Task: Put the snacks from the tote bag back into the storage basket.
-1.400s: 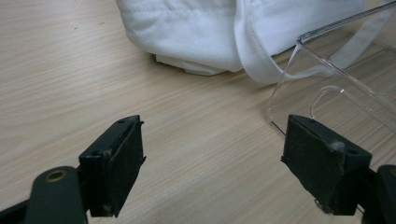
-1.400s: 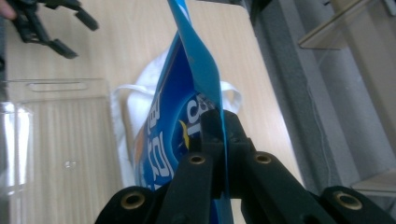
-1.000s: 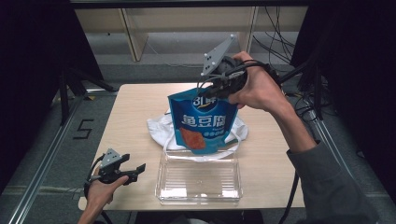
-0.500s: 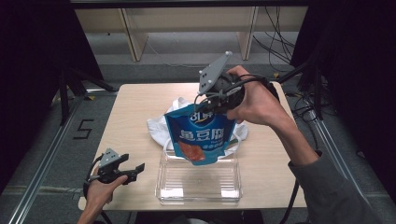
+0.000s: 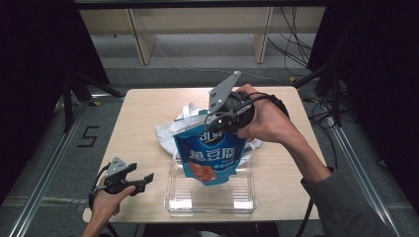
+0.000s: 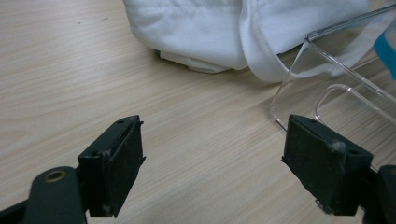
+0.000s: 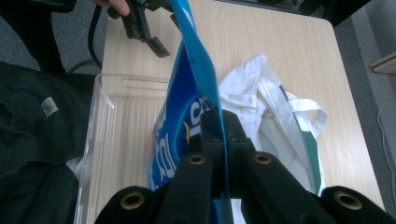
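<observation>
A blue snack bag (image 5: 211, 157) hangs from my right gripper (image 5: 223, 120), which is shut on its top edge. The bag's bottom hangs over the back part of a clear plastic tray (image 5: 188, 203) near the table's front edge. In the right gripper view the jaws pinch the bag (image 7: 196, 65) above the tray (image 7: 112, 130). A white cloth bag (image 5: 170, 132) lies crumpled behind the tray. My left gripper (image 5: 141, 181) is open at the front left, low over the table, empty. Its view shows the cloth bag (image 6: 205, 32) and a corner of the tray (image 6: 327, 88) ahead.
The wooden table (image 5: 143, 108) has bare surface at its left and far right. Cables (image 5: 296, 44) trail on the floor behind the table. A dark garment (image 7: 32, 140) lies below the table's front edge in the right gripper view.
My right gripper has carried the snack bag toward the front and down, from above the cloth bag to over the clear tray. The left gripper has stayed put.
</observation>
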Demonstrator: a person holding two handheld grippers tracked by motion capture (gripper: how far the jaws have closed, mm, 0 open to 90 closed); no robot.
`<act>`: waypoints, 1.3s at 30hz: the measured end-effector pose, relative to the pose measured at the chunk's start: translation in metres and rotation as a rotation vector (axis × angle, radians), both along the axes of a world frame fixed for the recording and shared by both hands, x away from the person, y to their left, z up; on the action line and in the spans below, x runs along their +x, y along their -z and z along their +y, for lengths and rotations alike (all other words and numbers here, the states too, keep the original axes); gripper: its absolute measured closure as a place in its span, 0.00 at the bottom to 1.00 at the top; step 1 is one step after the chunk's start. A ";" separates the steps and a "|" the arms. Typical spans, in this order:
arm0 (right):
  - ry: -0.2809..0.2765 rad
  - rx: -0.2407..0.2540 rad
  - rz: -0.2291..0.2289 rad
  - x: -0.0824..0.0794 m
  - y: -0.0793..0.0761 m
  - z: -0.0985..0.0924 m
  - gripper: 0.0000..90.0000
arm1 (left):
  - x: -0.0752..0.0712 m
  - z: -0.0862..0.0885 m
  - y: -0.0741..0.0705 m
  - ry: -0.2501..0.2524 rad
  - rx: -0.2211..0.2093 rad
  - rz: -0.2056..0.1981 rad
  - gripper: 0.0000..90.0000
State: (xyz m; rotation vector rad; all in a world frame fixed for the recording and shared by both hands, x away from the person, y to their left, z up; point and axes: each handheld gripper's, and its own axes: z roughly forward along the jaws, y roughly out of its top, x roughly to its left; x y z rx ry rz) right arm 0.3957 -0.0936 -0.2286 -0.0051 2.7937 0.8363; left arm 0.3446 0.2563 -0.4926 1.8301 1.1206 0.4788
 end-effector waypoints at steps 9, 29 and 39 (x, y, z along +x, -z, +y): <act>-0.005 0.005 0.031 0.006 0.019 -0.001 1.00 | 0.000 0.000 0.000 0.009 0.011 -0.001 0.21; 0.001 -0.001 0.081 0.017 0.046 -0.001 1.00 | -0.001 -0.001 0.000 0.009 -0.001 0.000 0.21; 0.015 0.017 0.102 0.018 0.052 -0.004 1.00 | 0.000 -0.001 0.000 0.015 0.009 -0.006 0.21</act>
